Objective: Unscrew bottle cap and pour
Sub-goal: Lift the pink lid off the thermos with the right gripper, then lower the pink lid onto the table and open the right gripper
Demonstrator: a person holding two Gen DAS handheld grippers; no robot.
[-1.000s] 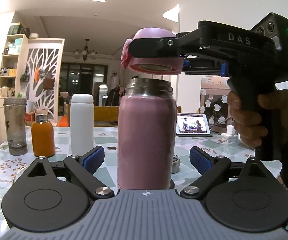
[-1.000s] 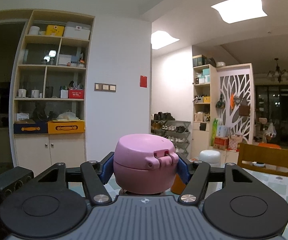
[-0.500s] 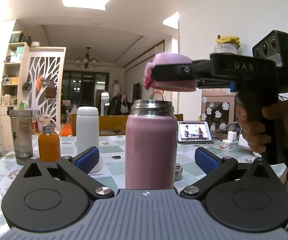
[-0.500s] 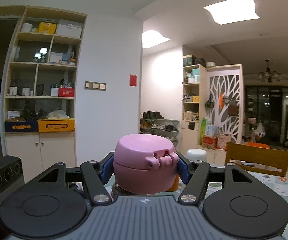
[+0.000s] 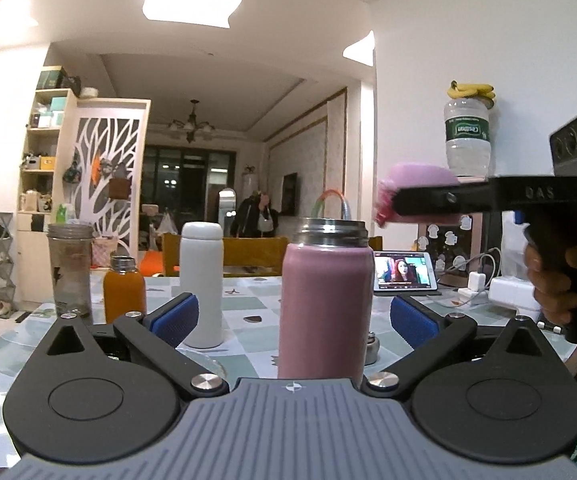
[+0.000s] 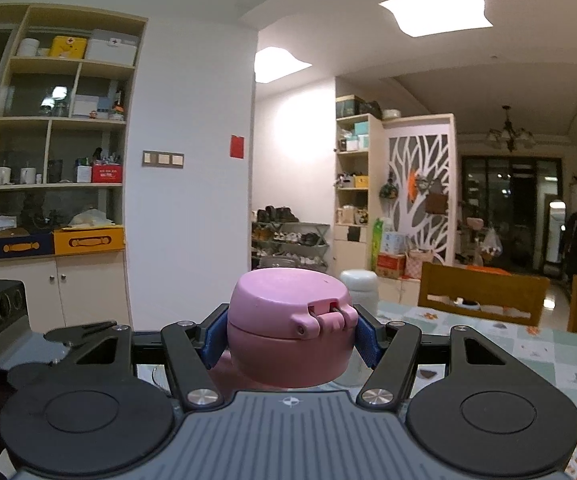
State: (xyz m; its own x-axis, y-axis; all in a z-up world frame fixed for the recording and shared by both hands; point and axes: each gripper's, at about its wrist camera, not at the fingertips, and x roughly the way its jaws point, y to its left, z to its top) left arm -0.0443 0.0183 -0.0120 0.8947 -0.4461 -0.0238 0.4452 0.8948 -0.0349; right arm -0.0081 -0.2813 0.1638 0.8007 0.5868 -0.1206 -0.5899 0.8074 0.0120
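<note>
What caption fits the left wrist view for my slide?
Open left gripper flanks the uncapped pink bottle while the right gripper holds its cap off to the side.

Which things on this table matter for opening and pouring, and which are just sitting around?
Part of the job:
- tall pink steel-necked bottle
- pink flip-top cap, clamped in the right gripper
- left gripper, open

Just lying about:
- white cylindrical flask
- small orange bottle
- grey tumbler
- tablet

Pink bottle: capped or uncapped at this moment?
Uncapped. The pink bottle stands upright with its steel mouth bare; the right gripper holds the pink cap off to the side.
</note>
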